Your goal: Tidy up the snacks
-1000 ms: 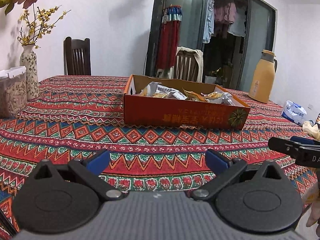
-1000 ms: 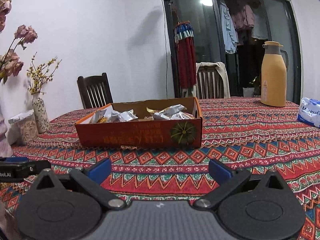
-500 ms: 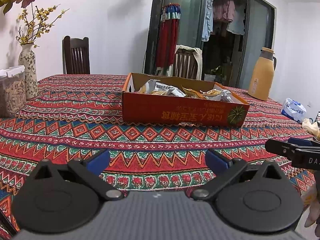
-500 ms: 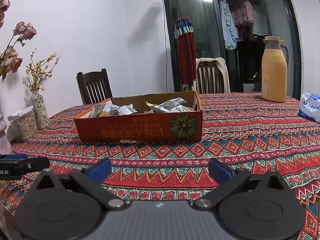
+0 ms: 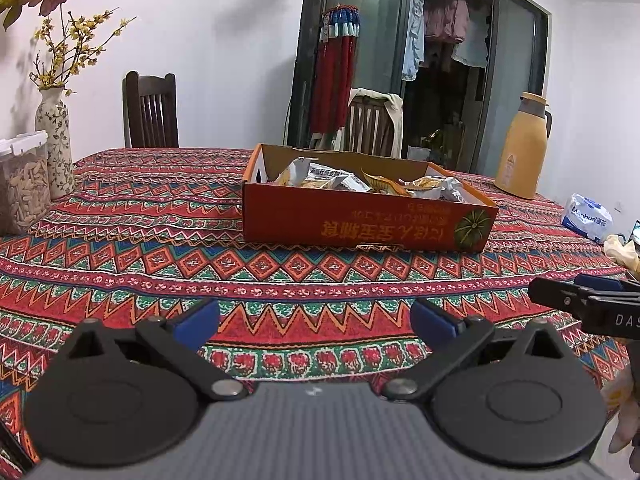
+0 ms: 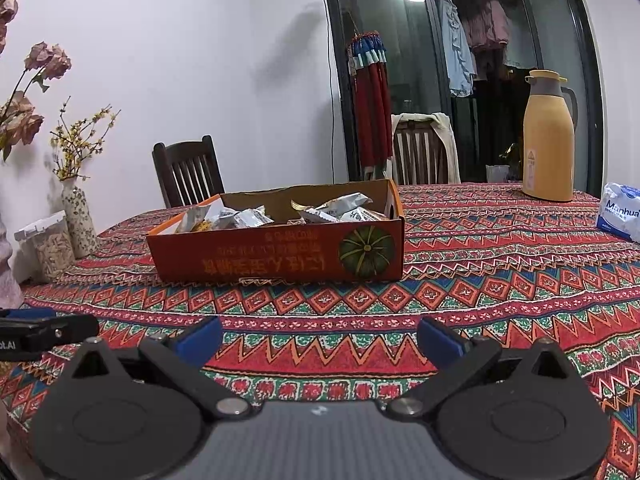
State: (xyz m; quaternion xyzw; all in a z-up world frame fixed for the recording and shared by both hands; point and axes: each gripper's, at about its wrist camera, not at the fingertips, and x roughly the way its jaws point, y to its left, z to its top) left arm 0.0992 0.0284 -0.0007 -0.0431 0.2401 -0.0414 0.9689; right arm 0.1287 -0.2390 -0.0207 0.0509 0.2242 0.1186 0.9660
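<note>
Snack packets point(image 6: 320, 213) inside orange box point(image 6: 280, 258)

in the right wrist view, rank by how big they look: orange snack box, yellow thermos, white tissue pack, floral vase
1. orange snack box, clearly the largest.
2. yellow thermos.
3. floral vase and white tissue pack: too alike to rank, and the pack is cut off by the picture's edge.
</note>
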